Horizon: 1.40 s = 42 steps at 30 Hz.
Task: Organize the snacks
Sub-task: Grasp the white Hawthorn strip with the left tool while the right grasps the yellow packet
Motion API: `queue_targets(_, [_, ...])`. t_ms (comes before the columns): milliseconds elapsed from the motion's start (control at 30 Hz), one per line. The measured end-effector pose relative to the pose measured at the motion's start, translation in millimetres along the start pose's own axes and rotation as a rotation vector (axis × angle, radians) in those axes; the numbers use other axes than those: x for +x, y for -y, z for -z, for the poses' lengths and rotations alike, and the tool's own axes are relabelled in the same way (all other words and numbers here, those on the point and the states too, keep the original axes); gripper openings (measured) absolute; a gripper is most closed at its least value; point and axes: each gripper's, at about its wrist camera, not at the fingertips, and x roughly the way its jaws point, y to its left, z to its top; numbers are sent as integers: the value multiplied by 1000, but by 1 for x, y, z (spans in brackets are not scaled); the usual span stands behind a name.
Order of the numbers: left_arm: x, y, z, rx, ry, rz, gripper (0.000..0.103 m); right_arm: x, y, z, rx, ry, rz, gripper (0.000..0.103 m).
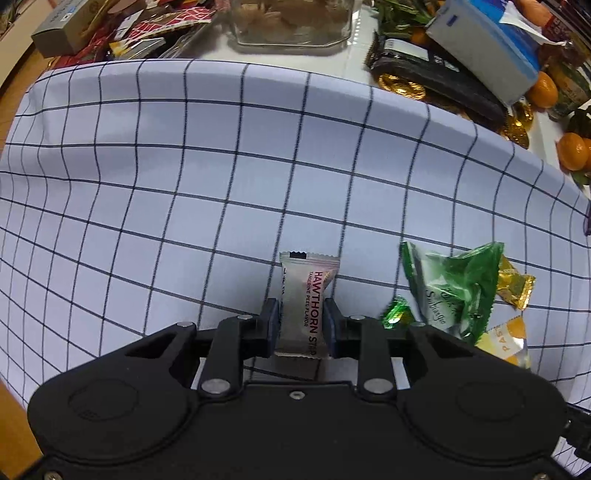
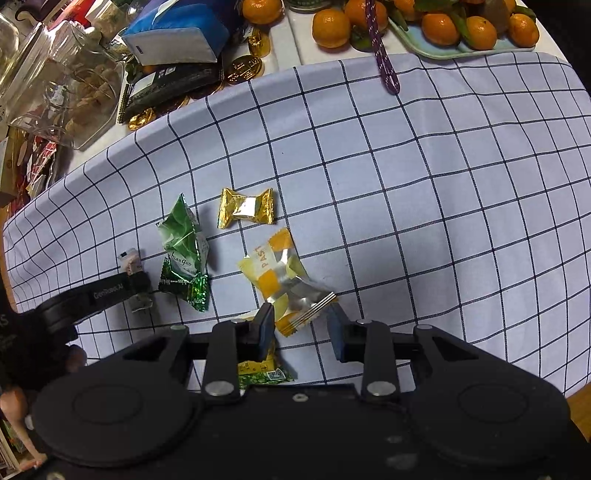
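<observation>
My left gripper point(image 1: 301, 325) points down at the checked cloth point(image 1: 184, 166), shut on a white hawthorn strip packet point(image 1: 306, 291) that stands upright between its pads. To its right lie a green packet point(image 1: 454, 288), a small green candy point(image 1: 395, 312) and a gold candy point(image 1: 515, 284). My right gripper point(image 2: 301, 325) is shut on the striped end of a yellow and silver pastry packet point(image 2: 280, 273), which tilts up and to the left. In the right wrist view, the green packet point(image 2: 183, 240) and gold candy point(image 2: 246, 206) lie beyond it. A yellow-green packet point(image 2: 262, 371) lies under its left finger.
Behind the cloth stand a glass jar point(image 1: 291, 22), a blue-grey box point(image 1: 487, 48), dark packets and gold coins point(image 1: 402, 86). Tangerines point(image 2: 330, 27) and a pale tray point(image 2: 424, 48) sit at the far right, with a purple cord point(image 2: 386, 70) across the cloth's edge.
</observation>
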Motion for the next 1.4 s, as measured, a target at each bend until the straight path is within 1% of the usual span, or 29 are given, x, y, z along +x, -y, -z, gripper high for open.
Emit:
queue_targets(133, [3,-10,-2,-20,-18,-10,39,11,-7,4,-29,-37,2,34])
queue_targets(300, [4,-16,2,-1,-41,-38,39,15,-12,4,-31,-24,22,34])
queue_targets(433, [6,-18,7,22,-42,-34,39,19,-15,-1,-20,-27,20,34])
queue_targets(533, [6,-16,9,17,-50,-22,39,24,-20,-2,-24,-33,16,34])
queue_targets(600, [5,-12,9,10,-53,-10,39,24,-27,0,-47,-22,8,34])
queue_targets(700, [5,-14,10,-7,-57,4,40,22,-39,0,-76,29,-5,34])
queue_targets(733, [5,-23,10,-5,-55,7,40,21,-43,-1,-87,47,2,34])
queue_targets(833, [9,-27,8,2,-48,12,40,22,-51,-3,-117,91,55,34])
queue_targets(900, [10,-28,6,8,-46,11,40,28,-52,-2,-130,76,71,34])
queue_targets(967, [9,-28,8,8,-47,10,40,33,-51,-2,-141,44,63,34])
queue_targets(1100, [8,-25,8,6,-50,13,40,29,-49,-1,-141,61,99,34])
queue_targets(1167, [10,-24,7,6,-51,13,40,21,-41,2,-115,47,63,34])
queue_targets(1233, [9,-21,5,5,-51,9,40,16,-36,6,-126,2,4,34])
queue_targets(1300, [10,-19,4,4,-52,5,40,13,-31,12,-126,-28,-37,34])
queue_targets(1400, [10,-16,4,2,-51,3,39,16,-32,21,-139,-54,-35,34])
